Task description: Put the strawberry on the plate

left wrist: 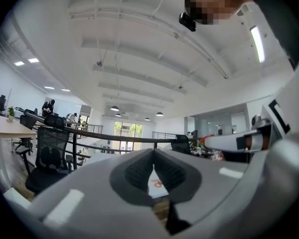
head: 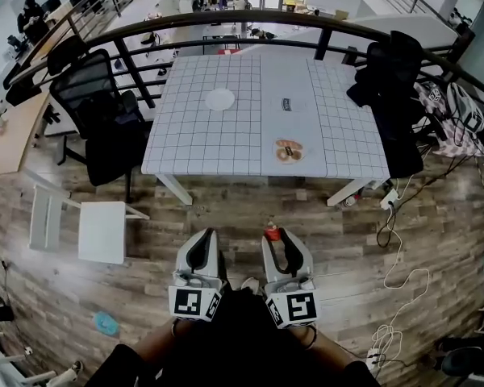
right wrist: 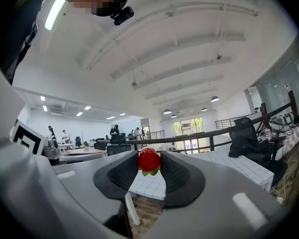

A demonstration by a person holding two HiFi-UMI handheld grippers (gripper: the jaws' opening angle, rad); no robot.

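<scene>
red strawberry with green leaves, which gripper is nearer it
Right. The right gripper holds the red strawberry at its jaw tips; the left gripper sits beside it, shut and empty.

1. Strawberry (right wrist: 149,159): red, green leaves.
2. Plate (head: 220,99): plain white.
3. Second plate (head: 289,150): pale, orange-brown print.
4. Table (head: 194,127): white, thin dark grid; middle strip plain.
5. Left gripper (head: 207,235), right gripper (head: 276,234): light grey, black pads; markers (head: 195,303) black squares on white.
6. Floor (head: 226,208): brown wood planks.
7. Chairs (head: 105,127): black.
8. Stool (head: 102,230): white.
</scene>
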